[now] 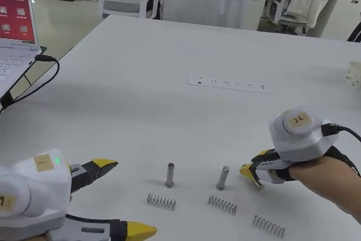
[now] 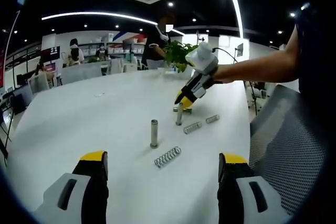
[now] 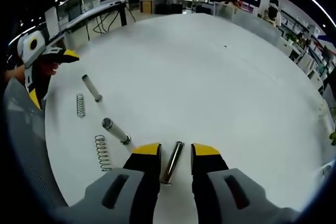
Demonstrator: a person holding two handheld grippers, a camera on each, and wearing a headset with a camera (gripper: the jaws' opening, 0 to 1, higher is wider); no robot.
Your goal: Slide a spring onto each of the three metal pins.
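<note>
Steel on a white desk (image 1: pixel 169 83): two pins (image 1: pixel 170 174) upright near its near edge, three springs (image 1: pixel 221 204) lying just in front for threading, third pin (image 3: pixel 171 162) between the right gripper's (image 3: pixel 175 149) jaws (clamped or not, unclear), left gripper (image 1: pixel 128 197) gaping empty, apparently in wait.

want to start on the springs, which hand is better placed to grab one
Left. The left tool is open and empty, with the nearest spring lying just ahead of its jaws; the right tool straddles a pin.
</note>
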